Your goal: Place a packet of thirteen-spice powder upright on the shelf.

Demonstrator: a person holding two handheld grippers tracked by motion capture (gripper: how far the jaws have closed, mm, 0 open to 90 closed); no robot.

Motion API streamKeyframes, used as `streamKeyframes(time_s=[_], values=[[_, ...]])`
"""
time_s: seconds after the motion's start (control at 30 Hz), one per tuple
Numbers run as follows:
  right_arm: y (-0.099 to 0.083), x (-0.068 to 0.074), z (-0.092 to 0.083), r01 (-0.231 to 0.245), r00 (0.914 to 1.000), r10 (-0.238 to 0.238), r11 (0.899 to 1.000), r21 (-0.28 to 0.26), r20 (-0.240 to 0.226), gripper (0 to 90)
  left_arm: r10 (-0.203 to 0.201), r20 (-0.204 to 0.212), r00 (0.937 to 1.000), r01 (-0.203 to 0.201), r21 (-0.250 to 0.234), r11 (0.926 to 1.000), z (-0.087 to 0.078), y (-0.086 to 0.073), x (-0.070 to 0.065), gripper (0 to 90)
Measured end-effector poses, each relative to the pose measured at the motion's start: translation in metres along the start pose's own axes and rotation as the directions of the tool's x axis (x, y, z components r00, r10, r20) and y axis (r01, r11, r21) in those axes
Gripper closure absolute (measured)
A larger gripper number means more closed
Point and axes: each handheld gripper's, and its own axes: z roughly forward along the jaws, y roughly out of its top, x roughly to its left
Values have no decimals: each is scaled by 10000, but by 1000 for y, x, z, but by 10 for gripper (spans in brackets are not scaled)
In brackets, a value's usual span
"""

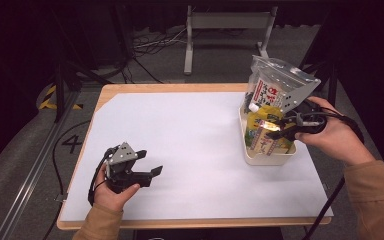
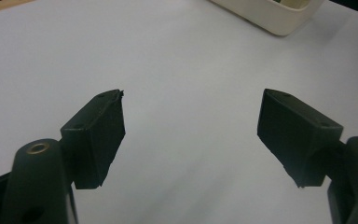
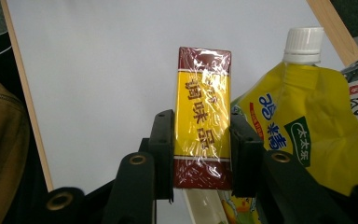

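My right gripper is shut on a yellow and maroon box wrapped in clear film, one jaw pressed on each long side. In the high view this gripper holds the box over the cream bin at the table's right. Beside the box, a yellow spouted pouch with a white cap stands in the bin. A clear bag with red and white print rises from the bin's far end. My left gripper hovers over the front left of the white table, open with nothing between its jaws.
The white table top has a wooden edge. A corner of the cream bin appears far off in the left gripper view. A metal stand and cables lie on the floor behind the table.
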Motion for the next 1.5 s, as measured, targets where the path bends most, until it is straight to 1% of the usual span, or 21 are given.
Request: streamKeyframes(time_s=[0.17, 0.3, 0.4, 0.43, 0.57, 0.63, 0.7, 0.73, 0.97, 1.1, 1.17, 1.2, 1.3, 1.4, 1.47, 1.5], values=[[-2, -4, 1, 201, 9998, -201, 9998, -38, -23, 680, -93, 24, 10000, 93, -18, 10000, 0, -1, 0, 237], [-3, -5, 1, 483, 9988, -483, 9988, -72, 18, 680, -137, 3, 9999, 137, -40, 9999, 0, -2, 2, 237], [-4, -6, 4, 758, 9971, -759, 9970, 173, 64, 680, -210, 25, 9998, 210, -20, 9998, 0, -3, 2, 236], [-4, -6, 5, 816, 9966, -817, 9963, 253, 53, 680, -129, 27, 9999, 129, -24, 9999, 0, -3, 2, 236], [-7, -8, 8, 933, 9956, -931, 9950, 363, -75, 680, -197, 3, 9998, 197, 4, 9998, 0, -4, 3, 236], [-7, -8, 9, 949, 9955, -946, 9947, 385, -108, 680, -164, -9, 9999, 164, 5, 9999, 0, -4, 4, 236], [-8, -8, 11, 1040, 9945, -1032, 9935, 457, -195, 680, -180, -31, 9998, 180, 58, 9998, 1, -4, 4, 236], [-9, -8, 12, 1126, 9935, -1115, 9923, 518, -237, 680, -265, -21, 9996, 265, 91, 9996, 1, -5, 4, 236], [-11, -10, 18, 1438, 9879, -1395, 9876, 635, -684, 681, -265, -28, 9996, 265, 128, 9996, 2, -5, 5, 236], [-11, -9, 22, 1408, 9875, -1341, 9866, 823, -824, 680, -271, -7, 9996, 271, 223, 9994, 3, -6, 5, 236], [-12, -9, 22, 1402, 9870, -1331, 9871, 780, -901, 680, -221, -55, 9997, 222, 239, 9995, 3, -6, 5, 236], [-12, -9, 22, 1399, 9870, -1325, 9870, 796, -914, 680, -293, -33, 9996, 293, 233, 9993, 3, -6, 5, 236], [-13, -10, 21, 1511, 9839, -1425, 9856, 758, -1076, 680, -241, -48, 9997, 242, 240, 9994, 3, -6, 5, 236], [-13, -11, 22, 1821, 9767, -1728, 9811, 660, -1272, 680, -283, -34, 9996, 284, 273, 9992, 3, -6, 6, 236], [-12, -11, 22, 1899, 9739, -1792, 9795, 674, -1392, 680, -306, -68, 9995, 308, 261, 9992, 4, -7, 6, 236], [-12, -11, 23, 1903, 9742, -1789, 9789, 743, -1378, 680, -324, -25, 9995, 325, 296, 9990, 4, -7, 6, 236]])
